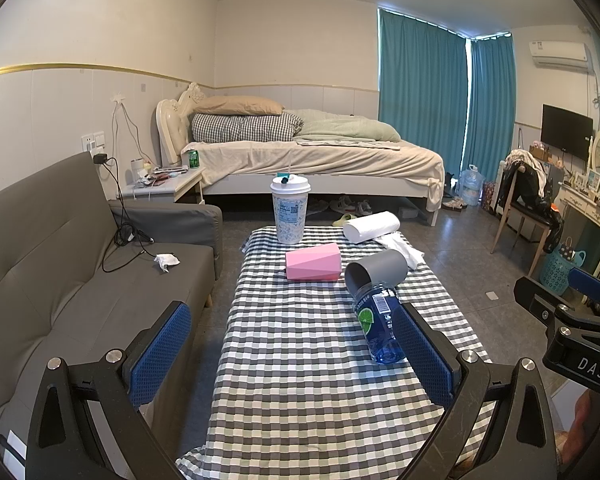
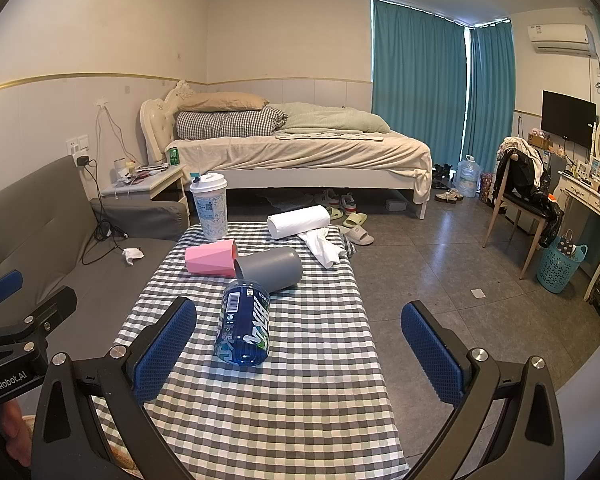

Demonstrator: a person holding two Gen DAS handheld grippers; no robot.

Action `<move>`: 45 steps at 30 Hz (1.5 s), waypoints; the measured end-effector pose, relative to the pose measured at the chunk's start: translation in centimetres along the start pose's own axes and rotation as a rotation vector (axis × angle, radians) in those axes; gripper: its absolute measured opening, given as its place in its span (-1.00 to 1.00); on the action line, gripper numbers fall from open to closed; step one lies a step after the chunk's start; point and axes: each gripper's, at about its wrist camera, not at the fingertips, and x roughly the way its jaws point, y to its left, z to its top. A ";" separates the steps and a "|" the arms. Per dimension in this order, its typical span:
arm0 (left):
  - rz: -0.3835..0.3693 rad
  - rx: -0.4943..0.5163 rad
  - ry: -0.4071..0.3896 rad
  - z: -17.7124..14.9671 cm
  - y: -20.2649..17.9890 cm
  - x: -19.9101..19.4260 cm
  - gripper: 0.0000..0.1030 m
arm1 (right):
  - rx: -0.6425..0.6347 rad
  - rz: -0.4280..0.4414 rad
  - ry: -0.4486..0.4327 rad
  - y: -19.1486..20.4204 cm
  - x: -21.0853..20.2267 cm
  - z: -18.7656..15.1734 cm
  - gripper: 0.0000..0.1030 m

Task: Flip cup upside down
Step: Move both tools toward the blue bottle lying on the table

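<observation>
On the checked tablecloth (image 1: pixel 300 380) a pink faceted cup (image 1: pixel 312 266) (image 2: pixel 212 258) lies on its side. Just right of it a grey cup (image 1: pixel 376 274) (image 2: pixel 270 266) also lies on its side, mouth toward me. A blue bottle (image 1: pixel 380 324) (image 2: pixel 244 328) lies against the grey cup's mouth. My left gripper (image 1: pixel 294 320) is open over the near half of the table, its right pad close beside the bottle. My right gripper (image 2: pixel 298 312) is open too, nothing between its fingers, with the bottle just inside its left pad.
A tall lidded drink cup (image 2: pixel 212 208) stands upright at the table's far left corner. A paper roll (image 2: pixel 298 220) and a crumpled tissue (image 2: pixel 324 248) lie at the far right. A grey sofa (image 1: pixel 80 280) runs along the left, tiled floor (image 2: pixel 440 280) on the right.
</observation>
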 end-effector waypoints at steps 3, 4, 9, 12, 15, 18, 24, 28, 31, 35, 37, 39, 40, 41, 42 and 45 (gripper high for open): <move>0.000 0.000 0.000 0.0 0.0 0.0 1.00 | 0.000 0.000 0.000 0.0 0.0 0.0 1.00; 0.000 0.000 0.000 0.0 0.0 0.0 1.00 | 0.000 0.000 0.000 0.0 0.0 0.0 1.00; 0.000 0.000 0.000 0.0 0.0 0.0 1.00 | 0.000 0.000 0.000 0.1 0.0 0.0 1.00; 0.000 0.000 0.001 0.0 0.0 0.0 1.00 | -0.001 0.000 0.000 0.1 0.0 0.0 1.00; 0.000 0.001 0.001 0.0 0.0 0.0 1.00 | 0.000 -0.001 0.000 0.1 0.0 0.0 1.00; 0.000 0.000 0.001 0.0 0.0 0.0 1.00 | 0.000 0.000 0.001 0.1 0.0 0.0 1.00; 0.000 0.000 0.002 0.0 0.0 0.0 1.00 | -0.001 0.000 0.000 0.1 0.0 0.0 1.00; 0.000 0.001 0.002 0.0 0.0 0.0 1.00 | -0.001 0.000 0.001 0.1 0.0 0.0 1.00; -0.001 0.000 0.002 0.0 0.0 0.0 1.00 | -0.001 -0.001 0.001 0.1 0.0 0.0 1.00; -0.002 -0.002 0.005 0.0 0.1 0.0 1.00 | -0.003 -0.001 0.002 0.1 0.0 0.0 1.00; -0.003 -0.001 0.005 0.0 0.0 0.0 1.00 | -0.004 0.000 0.003 0.1 0.0 0.0 1.00; -0.005 -0.001 0.007 0.0 0.0 0.0 1.00 | -0.007 -0.002 0.005 -0.1 0.0 -0.1 1.00; -0.010 0.000 0.010 0.0 0.0 0.0 1.00 | -0.010 -0.002 0.007 -0.1 -0.1 -0.1 1.00; -0.010 0.002 0.014 0.0 0.0 0.0 1.00 | -0.013 -0.002 0.010 0.0 0.3 -0.1 1.00; -0.006 0.004 0.018 0.0 -0.1 0.4 1.00 | -0.017 -0.001 0.016 -0.1 0.5 -0.2 1.00; -0.003 0.004 0.044 -0.2 -0.2 1.0 1.00 | -0.030 -0.003 0.037 0.1 0.7 0.0 1.00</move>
